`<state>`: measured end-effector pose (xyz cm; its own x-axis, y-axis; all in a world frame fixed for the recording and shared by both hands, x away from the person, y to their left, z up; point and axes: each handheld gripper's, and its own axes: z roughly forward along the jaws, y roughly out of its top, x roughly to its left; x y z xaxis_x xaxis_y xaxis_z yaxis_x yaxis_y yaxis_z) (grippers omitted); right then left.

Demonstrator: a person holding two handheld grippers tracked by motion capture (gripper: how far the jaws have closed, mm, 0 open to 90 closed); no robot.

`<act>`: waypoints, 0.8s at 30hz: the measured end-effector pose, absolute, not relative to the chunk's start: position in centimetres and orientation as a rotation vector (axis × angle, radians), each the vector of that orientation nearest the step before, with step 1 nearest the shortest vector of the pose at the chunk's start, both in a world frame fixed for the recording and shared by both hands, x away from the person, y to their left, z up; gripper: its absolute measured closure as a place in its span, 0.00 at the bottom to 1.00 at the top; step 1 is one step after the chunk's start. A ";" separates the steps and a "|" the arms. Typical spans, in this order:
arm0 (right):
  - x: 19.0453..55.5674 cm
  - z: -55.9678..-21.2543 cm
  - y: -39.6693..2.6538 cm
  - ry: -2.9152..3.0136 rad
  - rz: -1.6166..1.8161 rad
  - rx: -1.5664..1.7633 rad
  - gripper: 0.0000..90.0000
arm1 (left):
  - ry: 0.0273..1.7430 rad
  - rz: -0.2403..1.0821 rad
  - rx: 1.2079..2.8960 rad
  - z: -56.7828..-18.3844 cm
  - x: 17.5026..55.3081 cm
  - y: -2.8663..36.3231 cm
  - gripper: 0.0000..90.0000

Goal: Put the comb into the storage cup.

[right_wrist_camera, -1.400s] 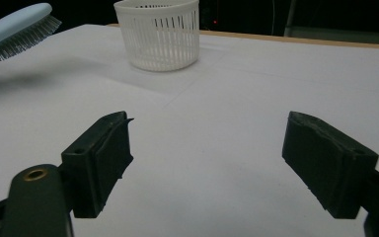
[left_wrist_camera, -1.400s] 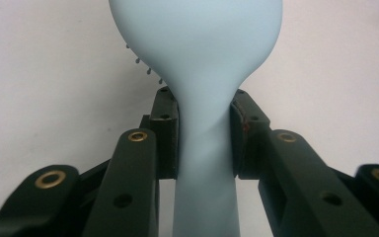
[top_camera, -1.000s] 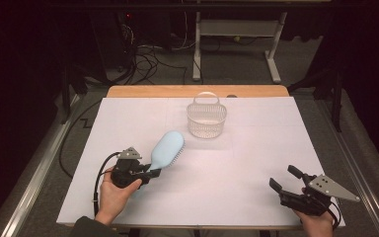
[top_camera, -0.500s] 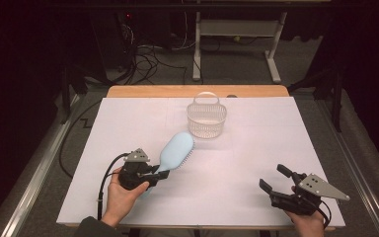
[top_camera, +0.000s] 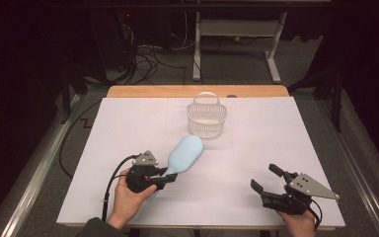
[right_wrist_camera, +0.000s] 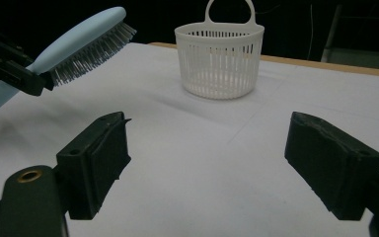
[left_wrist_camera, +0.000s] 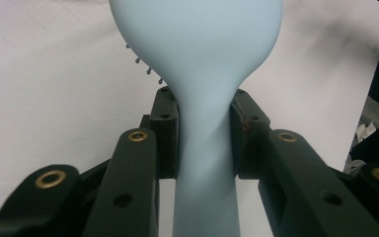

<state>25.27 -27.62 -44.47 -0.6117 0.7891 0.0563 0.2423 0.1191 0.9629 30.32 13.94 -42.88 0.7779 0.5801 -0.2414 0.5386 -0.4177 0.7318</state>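
Observation:
A pale blue hairbrush (top_camera: 183, 154) is held above the white table by its handle, head pointing up and to the right toward a white slatted basket (top_camera: 207, 117). My left gripper (top_camera: 164, 178) is shut on the hairbrush handle (left_wrist_camera: 205, 148), with both pads pressed against it. In the right gripper view the hairbrush (right_wrist_camera: 81, 44) has its bristles facing down, left of the basket (right_wrist_camera: 220, 54). My right gripper (top_camera: 264, 177) hovers near the table's front right with its jaws wide open and nothing between them (right_wrist_camera: 207, 168).
The white sheet (top_camera: 128, 123) covers the table, with a strip of wood (top_camera: 168, 91) along the far edge. Cables and a metal stand leg (top_camera: 274, 69) lie on the dark floor beyond.
My left gripper has carried the hairbrush to the right, nearer the basket. My right gripper has shifted left along the front edge, still open.

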 end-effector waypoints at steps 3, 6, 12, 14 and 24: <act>25.3 -44.5 -27.4 1.933 1.522 0.992 0.20 | 0.824 0.057 2.109 -42.9 30.3 13.6 0.77; 25.3 -44.5 -27.1 1.944 1.531 0.986 0.20 | 0.815 0.052 2.112 -43.0 30.2 13.3 0.77; 25.5 -44.6 -26.3 1.987 1.556 0.960 0.21 | 0.790 0.054 2.117 -43.0 30.1 12.8 0.77; 25.5 -44.7 -26.1 1.992 1.564 0.956 0.21 | 0.784 0.055 2.120 -42.9 30.0 12.6 0.77; 25.7 -44.6 -24.7 2.021 1.584 0.920 0.21 | 0.756 0.068 2.145 -42.9 29.9 11.5 0.77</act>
